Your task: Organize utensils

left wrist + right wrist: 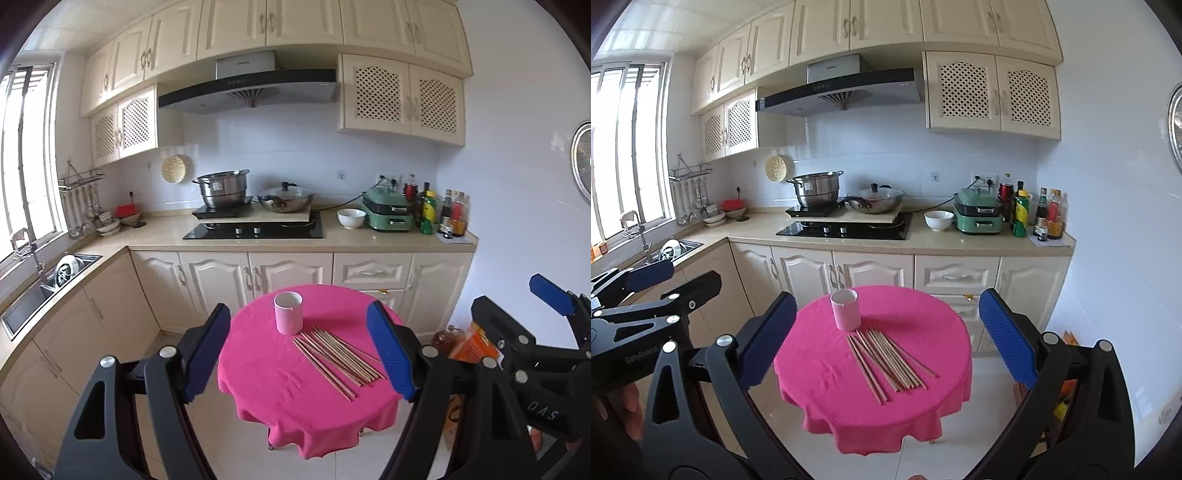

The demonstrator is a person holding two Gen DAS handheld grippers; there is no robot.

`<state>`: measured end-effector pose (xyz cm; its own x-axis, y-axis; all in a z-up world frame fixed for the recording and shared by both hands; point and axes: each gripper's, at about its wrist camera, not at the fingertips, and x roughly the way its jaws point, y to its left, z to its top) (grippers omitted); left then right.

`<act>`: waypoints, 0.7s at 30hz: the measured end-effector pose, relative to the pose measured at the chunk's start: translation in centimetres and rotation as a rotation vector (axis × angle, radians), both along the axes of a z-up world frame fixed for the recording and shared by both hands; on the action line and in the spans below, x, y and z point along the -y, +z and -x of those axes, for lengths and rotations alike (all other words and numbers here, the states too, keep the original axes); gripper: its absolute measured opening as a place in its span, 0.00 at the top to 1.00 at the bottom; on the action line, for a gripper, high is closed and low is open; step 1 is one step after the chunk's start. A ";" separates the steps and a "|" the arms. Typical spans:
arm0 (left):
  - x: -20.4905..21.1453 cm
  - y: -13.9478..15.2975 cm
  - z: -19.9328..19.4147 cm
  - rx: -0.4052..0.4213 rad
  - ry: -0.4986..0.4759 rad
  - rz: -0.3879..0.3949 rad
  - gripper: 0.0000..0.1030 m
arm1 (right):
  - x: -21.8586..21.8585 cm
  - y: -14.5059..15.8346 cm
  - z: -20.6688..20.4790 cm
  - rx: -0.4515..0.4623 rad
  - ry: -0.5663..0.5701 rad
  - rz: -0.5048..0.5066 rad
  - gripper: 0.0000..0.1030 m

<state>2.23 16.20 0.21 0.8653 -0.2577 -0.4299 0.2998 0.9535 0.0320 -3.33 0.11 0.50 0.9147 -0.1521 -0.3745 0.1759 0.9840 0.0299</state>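
A small round table with a pink cloth [280, 391] [831, 373] stands in the kitchen. On it a pink cup [288, 313] [845, 309] stands upright. Just in front of the cup lie several wooden chopsticks [340, 360] [886, 362], loosely fanned. My left gripper [301, 349] hovers short of the table, open, nothing between its blue pads. My right gripper [886, 339] is held back the same way, open and empty. Each gripper shows at the edge of the other's view: the right one [554, 317], the left one [650, 288].
Behind the table runs a beige counter with a black hob [255, 230], a steel pot [223, 190], a wok, a white bowl [351, 218], a green cooker [388, 214] and bottles. A sink [44, 291] lies at the left. Boxes and a bottle [447, 338] stand on the floor to the right.
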 end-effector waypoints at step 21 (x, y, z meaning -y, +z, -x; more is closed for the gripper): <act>-2.0 -0.5 0.7 -0.003 -0.032 0.017 0.27 | -3.6 0.1 1.6 -0.009 -0.037 0.027 0.06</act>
